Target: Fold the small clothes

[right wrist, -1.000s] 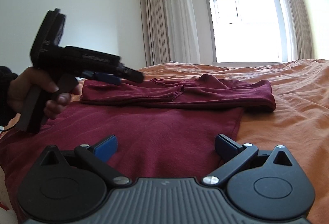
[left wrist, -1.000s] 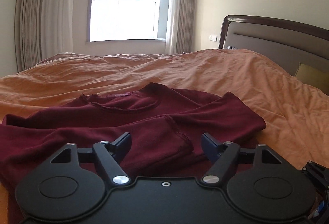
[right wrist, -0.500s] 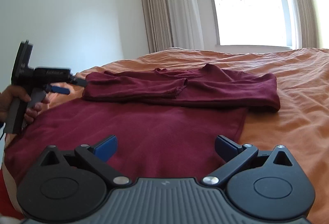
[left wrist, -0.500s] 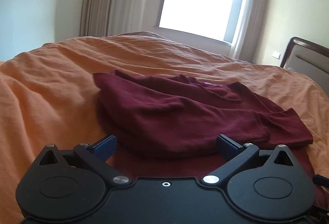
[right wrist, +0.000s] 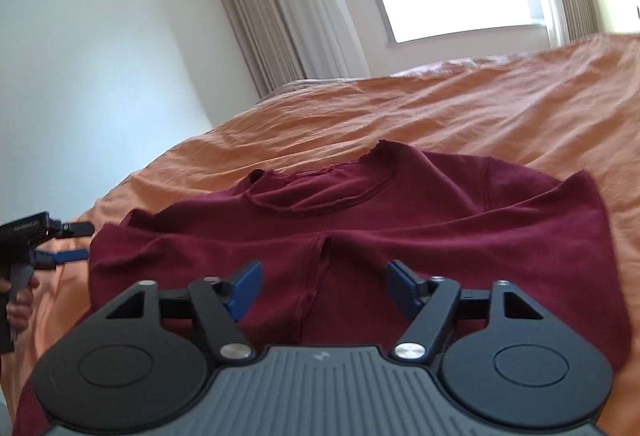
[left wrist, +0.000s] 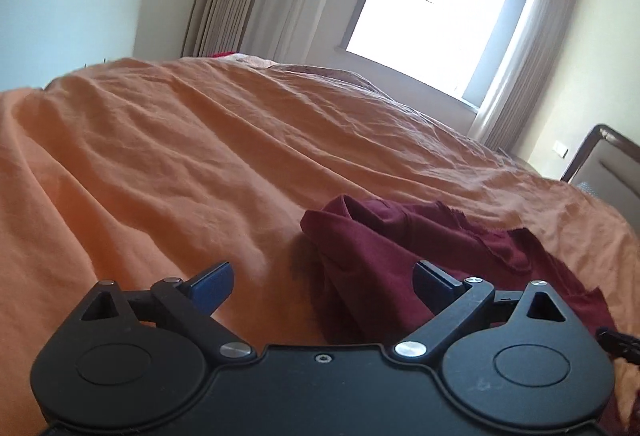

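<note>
Dark red knit sweater [right wrist: 400, 220] may bunch: right gripper [right wrist: 322, 288] half-narrowed, closing, left gripper [left wrist: 324, 282] wide, both empty

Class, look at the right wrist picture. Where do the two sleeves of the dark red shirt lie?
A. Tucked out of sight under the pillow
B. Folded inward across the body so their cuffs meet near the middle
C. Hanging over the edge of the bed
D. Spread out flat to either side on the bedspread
B: the shirt lies on the orange bedspread with both sleeves folded in across its body, and the cuffs meet at the middle.
</note>
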`<control>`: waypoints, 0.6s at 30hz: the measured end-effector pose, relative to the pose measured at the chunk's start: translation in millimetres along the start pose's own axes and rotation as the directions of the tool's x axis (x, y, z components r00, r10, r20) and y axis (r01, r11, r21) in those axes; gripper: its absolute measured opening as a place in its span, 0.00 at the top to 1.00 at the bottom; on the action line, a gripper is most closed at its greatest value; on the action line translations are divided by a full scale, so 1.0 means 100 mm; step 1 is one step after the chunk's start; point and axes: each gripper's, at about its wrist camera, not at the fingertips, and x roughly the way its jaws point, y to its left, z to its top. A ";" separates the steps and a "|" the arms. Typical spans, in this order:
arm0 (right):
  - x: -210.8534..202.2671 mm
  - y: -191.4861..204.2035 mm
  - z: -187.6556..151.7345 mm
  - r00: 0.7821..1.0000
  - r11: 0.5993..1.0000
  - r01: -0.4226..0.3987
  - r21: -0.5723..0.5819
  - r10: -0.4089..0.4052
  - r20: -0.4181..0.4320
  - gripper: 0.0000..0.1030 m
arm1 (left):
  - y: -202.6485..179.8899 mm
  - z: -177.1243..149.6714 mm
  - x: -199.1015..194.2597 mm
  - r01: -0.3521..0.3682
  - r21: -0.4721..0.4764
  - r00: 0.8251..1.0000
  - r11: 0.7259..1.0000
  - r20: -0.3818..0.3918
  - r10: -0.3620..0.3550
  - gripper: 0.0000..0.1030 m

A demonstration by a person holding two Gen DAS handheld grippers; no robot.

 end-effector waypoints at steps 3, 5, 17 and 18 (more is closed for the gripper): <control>0.16 -0.04 -0.02 0.999 0.998 -0.035 0.044 0.035 -0.008 0.53 | 0.08 0.11 0.21 0.033 -0.109 0.998 0.993 -0.045 -0.038 0.17; 0.21 -0.02 -0.06 0.999 0.999 -0.031 0.026 0.031 -0.005 0.92 | 0.10 0.14 0.34 0.049 -0.167 0.995 0.985 -0.081 -0.064 0.33; -0.43 -0.30 -0.29 0.951 0.980 0.141 0.143 -0.174 0.255 0.98 | -0.70 0.26 0.49 0.011 0.112 0.999 0.994 -0.033 -0.007 0.50; -0.41 -0.39 -0.32 0.958 0.977 0.119 0.177 -0.160 0.238 0.98 | -0.74 0.26 0.49 0.011 0.114 1.000 0.993 -0.029 -0.008 0.45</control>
